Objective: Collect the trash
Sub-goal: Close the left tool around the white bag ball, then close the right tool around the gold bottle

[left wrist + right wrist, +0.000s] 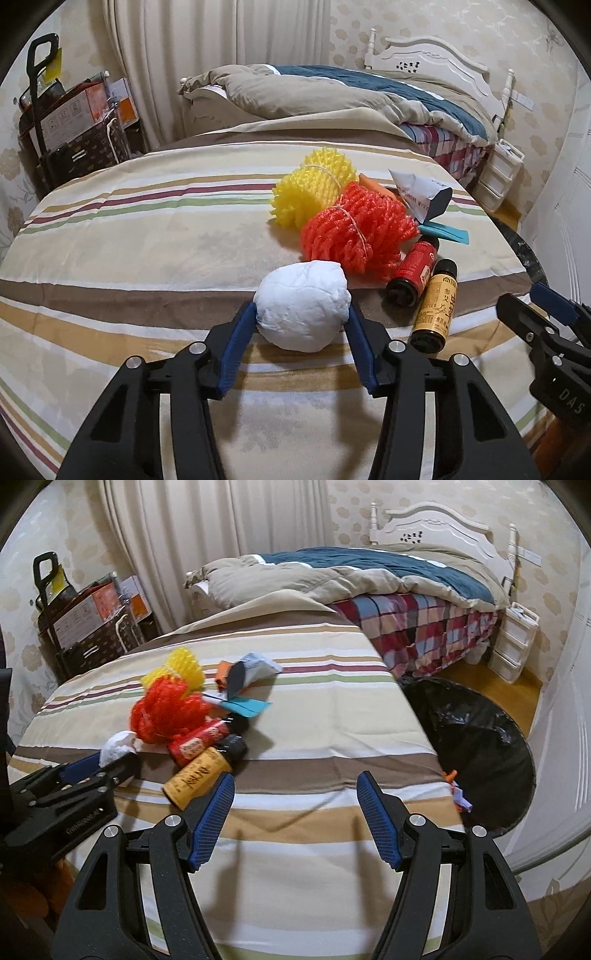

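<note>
Left gripper [302,314] has its blue pads pressed against both flanks of a white crumpled paper ball [303,304], holding it low over the striped tablecloth [129,266]. Right gripper [295,786] stands wide and empty, nothing between its fingers but cloth. Just left of its left fingertip lies a yellow-labelled bottle [201,775], touching a red-labelled bottle [199,744] beyond it. Further out: an orange foam net bundle [354,229], a yellow foam net bundle [314,184], a torn paper packet [421,195] and a teal paper scrap [447,233], all heaped close. Beyond the right fingertip, off the table edge, sits the black-lined trash bin [480,746]. Judgement: the wad is soft, so a light squeeze suffices; lift clear before swinging across toward the bin, passing over the bottles without clipping them or the right gripper.
</note>
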The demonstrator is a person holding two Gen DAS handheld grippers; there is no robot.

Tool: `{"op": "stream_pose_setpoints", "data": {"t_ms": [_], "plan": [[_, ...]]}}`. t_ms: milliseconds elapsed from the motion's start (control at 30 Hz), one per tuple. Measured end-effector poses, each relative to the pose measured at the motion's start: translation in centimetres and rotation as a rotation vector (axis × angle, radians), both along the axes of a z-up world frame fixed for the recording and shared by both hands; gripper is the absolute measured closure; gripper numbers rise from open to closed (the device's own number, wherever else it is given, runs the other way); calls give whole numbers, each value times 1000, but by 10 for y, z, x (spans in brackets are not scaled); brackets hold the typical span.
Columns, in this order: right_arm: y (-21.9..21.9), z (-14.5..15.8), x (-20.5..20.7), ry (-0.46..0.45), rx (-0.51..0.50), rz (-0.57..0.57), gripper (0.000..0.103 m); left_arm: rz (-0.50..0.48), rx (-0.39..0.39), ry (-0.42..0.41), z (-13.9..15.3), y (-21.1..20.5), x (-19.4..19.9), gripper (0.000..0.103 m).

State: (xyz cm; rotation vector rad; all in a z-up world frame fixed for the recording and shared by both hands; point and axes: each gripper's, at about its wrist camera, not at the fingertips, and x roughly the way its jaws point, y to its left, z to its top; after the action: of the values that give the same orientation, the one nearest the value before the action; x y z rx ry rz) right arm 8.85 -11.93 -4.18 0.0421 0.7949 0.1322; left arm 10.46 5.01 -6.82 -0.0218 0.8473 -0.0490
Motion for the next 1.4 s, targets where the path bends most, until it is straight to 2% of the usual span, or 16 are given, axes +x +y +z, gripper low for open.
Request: {"op": "stream_pose_setpoints", "data": {"t_ms": [433, 800, 967, 1033, 1200, 1400], "plan": [[53, -8, 20, 38, -20, 79, 36, 57, 7, -39, 9, 32, -14, 55], [35, -16, 21, 78, -38, 36, 36, 85, -15, -28, 6, 51, -15, 55], [38, -15, 27, 78, -44, 52, 48, 86, -9, -31, 5, 50, -15, 55], [39, -16, 30, 87, -41, 59, 61, 87, -7, -29, 5, 49, -16, 55], [37, -18, 31, 100, -43, 71, 79, 87, 1, -29, 4, 49, -16, 55], [27, -19, 26, 100, -31, 66, 80, 80, 8, -38, 6, 44, -16, 55]]}}
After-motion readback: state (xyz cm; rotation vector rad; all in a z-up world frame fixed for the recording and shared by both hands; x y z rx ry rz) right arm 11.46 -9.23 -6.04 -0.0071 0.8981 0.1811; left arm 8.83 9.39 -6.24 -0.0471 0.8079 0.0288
